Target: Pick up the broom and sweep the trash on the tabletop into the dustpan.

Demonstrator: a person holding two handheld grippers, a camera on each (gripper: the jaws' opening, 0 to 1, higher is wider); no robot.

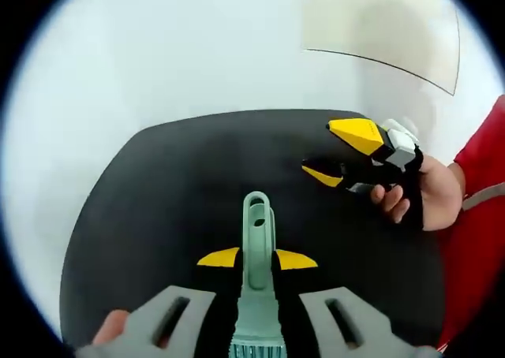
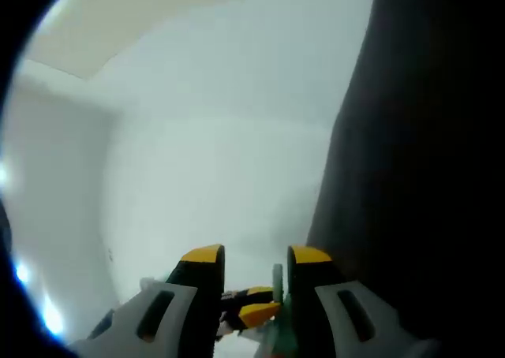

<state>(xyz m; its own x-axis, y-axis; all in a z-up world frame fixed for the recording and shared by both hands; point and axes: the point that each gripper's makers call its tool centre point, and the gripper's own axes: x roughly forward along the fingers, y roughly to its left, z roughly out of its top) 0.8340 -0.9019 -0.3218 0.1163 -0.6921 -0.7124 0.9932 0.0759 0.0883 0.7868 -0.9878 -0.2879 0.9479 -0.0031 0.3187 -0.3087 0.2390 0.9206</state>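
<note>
A pale green broom handle (image 1: 256, 236) stands up between the yellow-tipped jaws of my left gripper (image 1: 257, 259), which is shut on it; the bristle head (image 1: 256, 350) pokes in at the bottom edge. Behind it lies the black tabletop (image 1: 173, 192). My right gripper (image 1: 317, 146) hovers over the table's right side, held by a gloved hand (image 1: 410, 196), jaws apart and holding nothing. In the right gripper view, my right gripper (image 2: 256, 254) is open, and through its gap I see the left gripper (image 2: 256, 307) and the thin green handle (image 2: 278, 279).
A red sleeve (image 1: 481, 192) fills the right edge. The black tabletop (image 2: 410, 177) runs down the right side of the right gripper view. White walls surround the table, with a beige panel (image 1: 379, 27) high up. A fingertip (image 1: 110, 326) shows beside my left jaw.
</note>
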